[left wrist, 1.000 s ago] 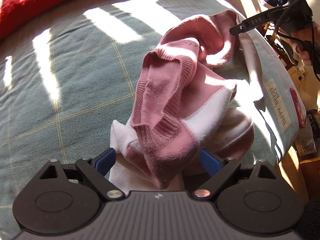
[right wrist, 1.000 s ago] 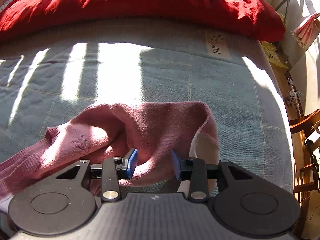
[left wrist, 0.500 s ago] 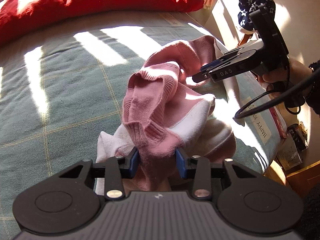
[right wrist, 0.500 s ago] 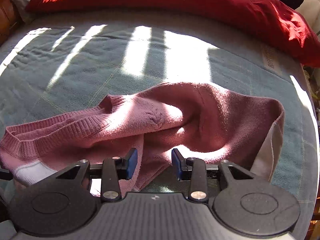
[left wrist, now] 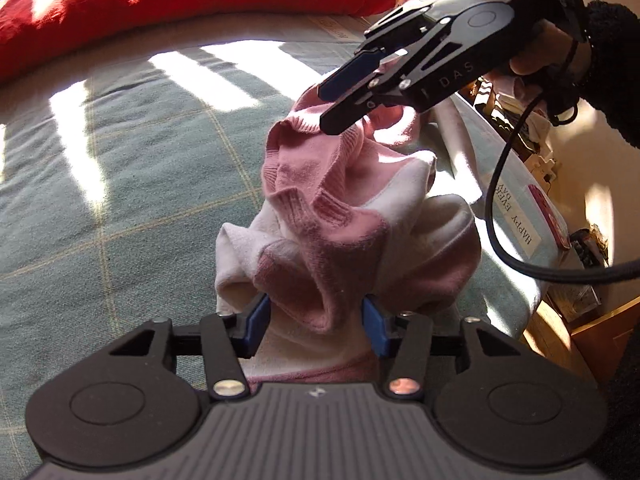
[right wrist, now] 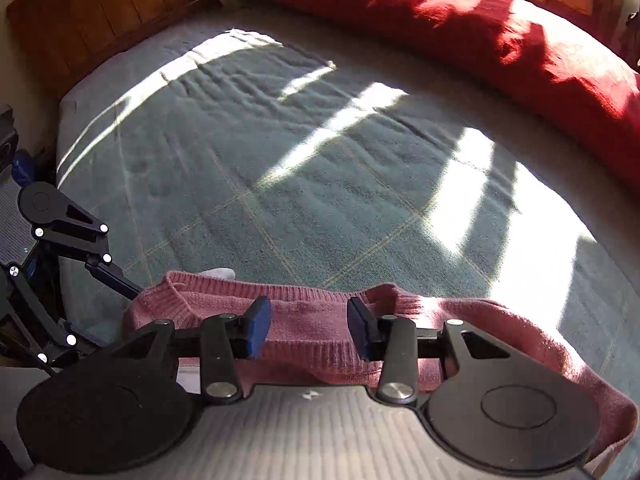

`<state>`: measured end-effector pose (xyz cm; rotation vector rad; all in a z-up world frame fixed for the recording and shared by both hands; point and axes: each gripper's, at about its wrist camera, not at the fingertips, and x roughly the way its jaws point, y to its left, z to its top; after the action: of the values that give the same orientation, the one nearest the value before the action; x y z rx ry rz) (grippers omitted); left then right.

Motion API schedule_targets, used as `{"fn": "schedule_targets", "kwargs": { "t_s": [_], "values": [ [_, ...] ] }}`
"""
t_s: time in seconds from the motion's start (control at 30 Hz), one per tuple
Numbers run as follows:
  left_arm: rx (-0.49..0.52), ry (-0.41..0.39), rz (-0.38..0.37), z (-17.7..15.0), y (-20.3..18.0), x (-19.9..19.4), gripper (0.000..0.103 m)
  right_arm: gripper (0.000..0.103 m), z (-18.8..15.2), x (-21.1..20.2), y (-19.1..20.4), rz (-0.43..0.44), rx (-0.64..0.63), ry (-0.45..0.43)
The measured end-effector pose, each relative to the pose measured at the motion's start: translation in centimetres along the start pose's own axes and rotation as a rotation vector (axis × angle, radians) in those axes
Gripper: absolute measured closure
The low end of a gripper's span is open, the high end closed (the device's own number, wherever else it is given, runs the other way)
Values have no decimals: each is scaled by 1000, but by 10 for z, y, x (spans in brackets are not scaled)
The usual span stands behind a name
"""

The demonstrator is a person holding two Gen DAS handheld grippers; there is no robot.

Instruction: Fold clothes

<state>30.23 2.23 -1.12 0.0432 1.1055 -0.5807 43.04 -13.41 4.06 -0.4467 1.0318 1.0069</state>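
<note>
A pink knit sweater with white panels [left wrist: 332, 240] sits bunched on the bed. Its lower folds fill the gap between the blue pads of my left gripper [left wrist: 316, 326], which is shut on the bunch. My right gripper [left wrist: 324, 104] comes in from the upper right, held by a person's hand [left wrist: 532, 60]. Its tips close on the ribbed pink edge at the top of the pile. In the right wrist view the ribbed hem of the sweater [right wrist: 500, 332] runs straight across between the pads of the right gripper [right wrist: 310, 324]. The rest of the cloth drapes off to the right.
The bed carries a grey-green checked blanket [left wrist: 120, 160] [right wrist: 300, 160] with bright sun patches. A long red pillow [left wrist: 180, 4] [right wrist: 480, 28] lies along the far side, beside a wooden headboard [right wrist: 100, 8]. The bed's edge [left wrist: 520, 216] and a black cable [left wrist: 496, 200] are close on the right.
My left gripper went from wide open to shut around the sweater's lower bunch. The right gripper swung in over the pile toward the left one, carrying the pink hem with it.
</note>
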Motion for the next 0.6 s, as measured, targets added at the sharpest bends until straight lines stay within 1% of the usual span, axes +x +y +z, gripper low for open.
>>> {"fn": "schedule_targets", "kwargs": {
  "t_s": [0.07,0.1,0.17,0.27,0.33,0.4,0.43,0.5,0.6],
  "values": [
    [-6,28,30,-11,5,0,46,54,19,7,22,75,-133,36],
    [-12,39,44,-15,8,0,41,52,27,10,33,100,-210,49],
    [-29,62,73,-24,15,2,40,50,39,16,57,161,-363,96],
    [-56,71,102,-35,23,5,39,49,51,27,91,244,-578,178],
    [-69,63,104,-40,27,6,37,49,54,35,107,284,-691,234],
    [-79,52,101,-42,30,6,36,49,54,47,124,336,-818,316],
    [-83,46,100,-43,32,6,36,49,53,51,130,350,-864,341],
    [-92,35,98,-46,34,6,34,49,50,61,141,402,-951,437],
    [-106,19,94,-50,39,6,33,51,40,72,149,418,-1064,548]
  ]
}}
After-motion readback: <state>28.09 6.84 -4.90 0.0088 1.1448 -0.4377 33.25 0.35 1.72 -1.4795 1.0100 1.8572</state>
